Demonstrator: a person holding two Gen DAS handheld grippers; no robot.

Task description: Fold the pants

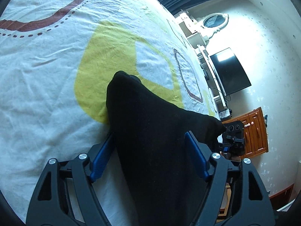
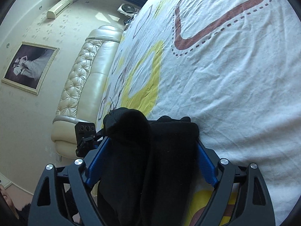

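The black pants [image 1: 150,131] hang as a thick bunch between the blue pads of my left gripper [image 1: 150,137], above the bed sheet [image 1: 47,75]. The fingers stand wide apart with the cloth between them; I cannot tell whether they press it. In the right wrist view the black pants [image 2: 150,160] fill the space between the blue pads of my right gripper [image 2: 150,141], which close on both sides of the bunched cloth. The other gripper [image 1: 233,141] shows at the pants' right edge, and also in the right wrist view [image 2: 86,137] at the left.
The bed is covered by a white sheet [image 2: 235,75] with yellow and brown shapes. A cream tufted headboard [image 2: 84,75] and a framed photo [image 2: 30,66] are at the left. A black TV [image 1: 229,71] and wooden cabinet [image 1: 254,130] stand beyond the bed.
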